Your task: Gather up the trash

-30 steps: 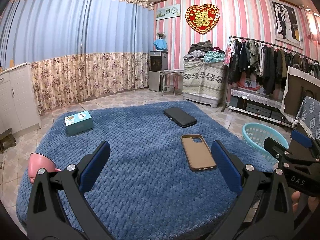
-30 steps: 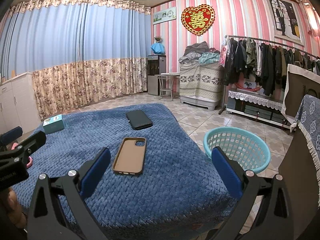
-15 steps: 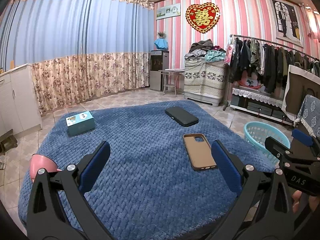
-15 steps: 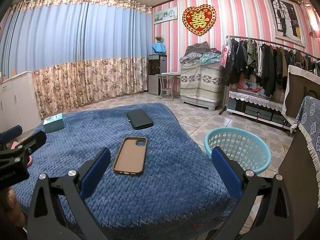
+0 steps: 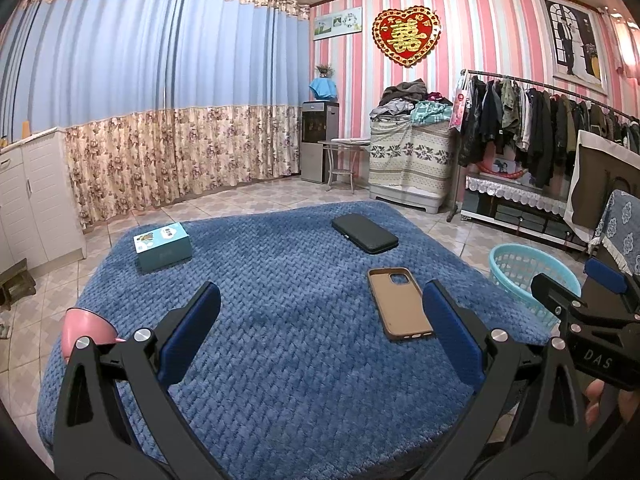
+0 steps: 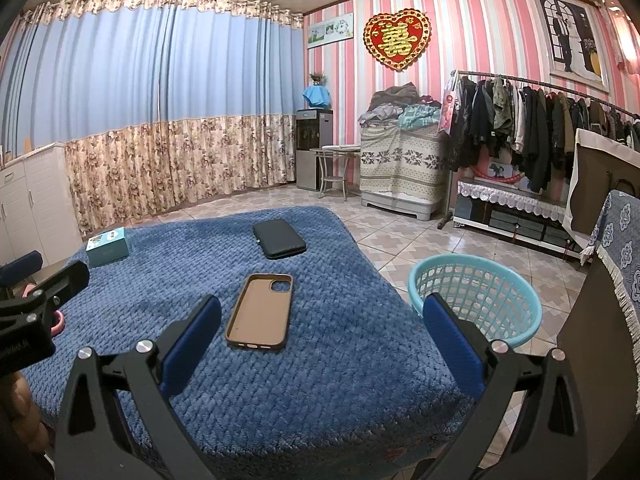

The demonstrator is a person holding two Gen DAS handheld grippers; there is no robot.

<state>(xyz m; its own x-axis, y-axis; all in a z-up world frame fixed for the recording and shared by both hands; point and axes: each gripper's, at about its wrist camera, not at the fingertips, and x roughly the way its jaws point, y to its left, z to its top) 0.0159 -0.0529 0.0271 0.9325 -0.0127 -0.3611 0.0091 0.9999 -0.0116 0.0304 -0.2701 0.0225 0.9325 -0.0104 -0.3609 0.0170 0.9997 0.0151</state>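
A brown phone case (image 5: 398, 308) lies open side up on the blue quilted blanket (image 5: 280, 280). Behind it rests a black flat case (image 5: 364, 234), and a teal box (image 5: 162, 246) sits at the far left. My left gripper (image 5: 320, 300) hovers open above the near blanket, with the phone case just inside its right finger. My right gripper (image 6: 322, 308) is also open and holds nothing; the phone case (image 6: 260, 312) lies just ahead of its left finger. A light blue basket (image 6: 500, 320) stands on the floor right of the blanket.
A pink object (image 5: 86, 328) sits at the blanket's left edge. Beyond the blanket are tiled floor, a white cabinet (image 5: 28, 200) on the left, a clothes rack (image 5: 540, 120) and a covered chest (image 5: 408, 156) at the back right. A dark panel (image 6: 592, 352) rises close on the right.
Both views have drifted only slightly. Nothing on the blanket has moved, and both grippers stay open and empty.
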